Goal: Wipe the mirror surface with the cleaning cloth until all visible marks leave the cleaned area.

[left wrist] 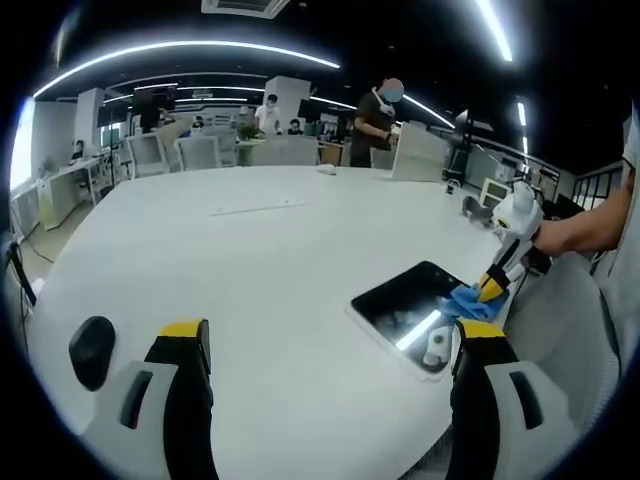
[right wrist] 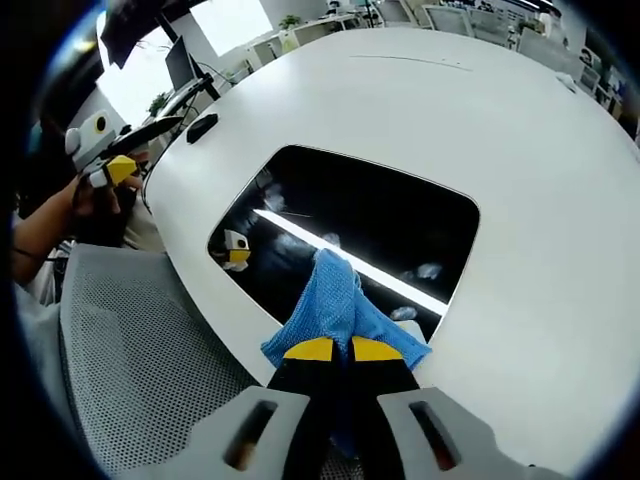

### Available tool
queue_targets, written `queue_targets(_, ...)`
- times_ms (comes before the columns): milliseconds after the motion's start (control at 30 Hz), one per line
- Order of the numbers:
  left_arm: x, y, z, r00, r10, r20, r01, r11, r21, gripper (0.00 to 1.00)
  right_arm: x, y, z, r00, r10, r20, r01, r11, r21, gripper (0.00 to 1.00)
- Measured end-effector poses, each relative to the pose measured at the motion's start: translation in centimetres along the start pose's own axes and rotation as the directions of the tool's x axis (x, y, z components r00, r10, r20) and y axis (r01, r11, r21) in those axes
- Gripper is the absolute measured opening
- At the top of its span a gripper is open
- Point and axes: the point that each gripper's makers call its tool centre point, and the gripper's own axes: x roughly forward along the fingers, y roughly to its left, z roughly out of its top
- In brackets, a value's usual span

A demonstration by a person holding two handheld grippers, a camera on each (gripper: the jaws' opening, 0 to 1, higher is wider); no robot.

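A dark rectangular mirror [right wrist: 360, 215] lies flat on the white table, reflecting a ceiling light strip and showing pale smudges. My right gripper [right wrist: 333, 348] is shut on a blue cleaning cloth [right wrist: 333, 300], which rests on the mirror's near edge. In the left gripper view the mirror [left wrist: 405, 300] sits at the table's right edge, with the cloth [left wrist: 470, 300] on its near corner under the right gripper [left wrist: 492, 285]. My left gripper [left wrist: 330, 345] hangs open over bare table, well left of the mirror, and appears at the left in the right gripper view [right wrist: 115, 168].
A black mouse-like object [left wrist: 92, 348] lies on the table near my left jaw. A thin white strip [left wrist: 255, 209] lies farther across the table [left wrist: 260, 260]. Grey mesh chair backs [right wrist: 140, 370] stand by the mirror's edge. People and office chairs are beyond the table.
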Motion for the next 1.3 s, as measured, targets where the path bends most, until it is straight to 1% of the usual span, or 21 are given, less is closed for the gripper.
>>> queue_targets(300, 0.1, 0.0, 0.2, 1.0, -0.002, 0.002, 0.002, 1.0, 0.001, 0.99, 0.0, -0.1, 0.0, 1.0, -0.001, 0.001, 0.001, 1.0, 0.005, 0.0)
queue_targets(633, 0.0, 0.0, 0.2, 1.0, -0.004, -0.004, 0.004, 1.0, 0.003, 0.99, 0.1, -0.8, 0.7, 1.0, -0.016, 0.008, 0.016, 1.0, 0.004, 0.0)
queue_targets(967, -0.2, 0.2, 0.3, 1.0, 0.0, -0.005, 0.0, 1.0, 0.0, 0.99, 0.4, -1.8, 1.8, 0.999, -0.028, 0.016, 0.028, 1.0, 0.006, 0.0)
queue_targets(1300, -0.3, 0.3, 0.3, 1.0, 0.004, 0.001, -0.004, 1.0, -0.007, 0.99, 0.8, -2.8, 3.3, 0.999, -0.042, 0.023, 0.042, 0.999, 0.006, 0.0)
